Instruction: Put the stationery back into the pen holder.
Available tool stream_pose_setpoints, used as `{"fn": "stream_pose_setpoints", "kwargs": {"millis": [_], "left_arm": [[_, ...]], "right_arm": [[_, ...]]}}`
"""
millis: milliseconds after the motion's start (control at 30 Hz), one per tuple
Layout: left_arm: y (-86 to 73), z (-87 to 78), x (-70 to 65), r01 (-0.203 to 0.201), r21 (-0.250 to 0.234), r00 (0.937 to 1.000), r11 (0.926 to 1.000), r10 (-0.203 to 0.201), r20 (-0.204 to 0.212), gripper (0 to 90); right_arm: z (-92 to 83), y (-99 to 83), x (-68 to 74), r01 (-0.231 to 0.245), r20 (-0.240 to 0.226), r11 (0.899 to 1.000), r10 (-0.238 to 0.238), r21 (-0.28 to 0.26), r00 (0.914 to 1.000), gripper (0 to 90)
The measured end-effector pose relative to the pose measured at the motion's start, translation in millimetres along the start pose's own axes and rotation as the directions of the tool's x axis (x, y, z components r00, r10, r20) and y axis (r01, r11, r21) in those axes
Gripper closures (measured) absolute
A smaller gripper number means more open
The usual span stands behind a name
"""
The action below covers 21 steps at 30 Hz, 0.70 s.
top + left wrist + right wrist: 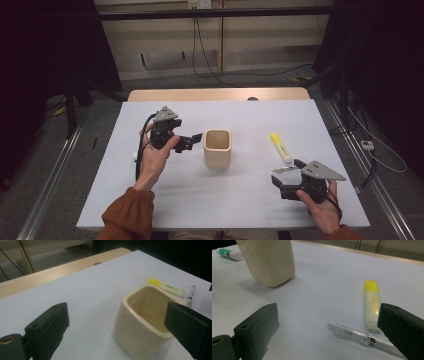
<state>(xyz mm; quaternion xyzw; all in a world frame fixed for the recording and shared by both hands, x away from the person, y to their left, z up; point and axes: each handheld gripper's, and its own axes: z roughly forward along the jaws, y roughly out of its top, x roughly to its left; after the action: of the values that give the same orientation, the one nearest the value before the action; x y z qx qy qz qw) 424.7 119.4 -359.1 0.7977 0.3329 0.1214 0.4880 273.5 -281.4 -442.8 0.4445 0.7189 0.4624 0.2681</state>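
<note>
my right jaws (324, 337) stand wide apart with nothing between them, low over the desk (235, 195), and the clear pen (362, 336) lies just ahead of them, flat, beside the yellow marker (372, 305) and slightly angled to it. in the high view that pen (286, 170) sits at the tips of my right gripper (292, 176), near the desk's right side. my left jaws (112, 335) are also apart and empty, held just beside the cream cup (142, 322), which stands upright mid-desk (218, 147) with its mouth open.

i judge the step is to pick up the pen for the cup. to do it well i'd line the right jaws square across the barrel, not along it, and come down near its middle so it won't tip when lifted. the marker is close, so i'd keep the far jaw on the pen's side of it and not nudge it. the barrel looks slick and thin; i'd close low and fully before lifting. the left gripper should stay off the cup's rim so the mouth is free. a green-capped tube (229, 254) lies beyond the cup, out of the way.
</note>
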Motion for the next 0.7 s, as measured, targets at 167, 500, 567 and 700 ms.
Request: {"fn": "stream_pose_setpoints", "kwargs": {"millis": [167, 500, 567, 700], "left_arm": [[-0.9, -10.6, 8.7, 0.000, -0.008, 1.0000, 1.0000, 0.000, 0.006, 5.9], [5.4, -34.1, 34.2, -0.007, -0.021, 1.0000, 0.9997, 0.007, -0.001, 7.1], [6.2, -35.0, 37.0, -0.022, -0.006, 0.9996, 0.9997, 0.022, 0.015, 7.1], [7.8, -37.2, 41.4, -0.046, 0.012, 0.9976, 0.9989, 0.045, 0.052, 9.0]], "right_arm": [[1.2, 0.5, 0.2, 0.003, 0.003, 1.000, -0.003, 0.002, 1.0000, 3.2], [1.3, -0.3, -0.4, 0.005, -0.004, 1.000, -0.005, 0.002, 1.0000, 3.3], [1.1, -0.6, -1.0, -0.002, -0.004, 1.000, 0.002, 0.002, 1.0000, 3.4], [0.1, -1.6, -3.1, -0.011, -0.004, 1.000, 0.011, -0.003, 0.9999, 3.3]]}}
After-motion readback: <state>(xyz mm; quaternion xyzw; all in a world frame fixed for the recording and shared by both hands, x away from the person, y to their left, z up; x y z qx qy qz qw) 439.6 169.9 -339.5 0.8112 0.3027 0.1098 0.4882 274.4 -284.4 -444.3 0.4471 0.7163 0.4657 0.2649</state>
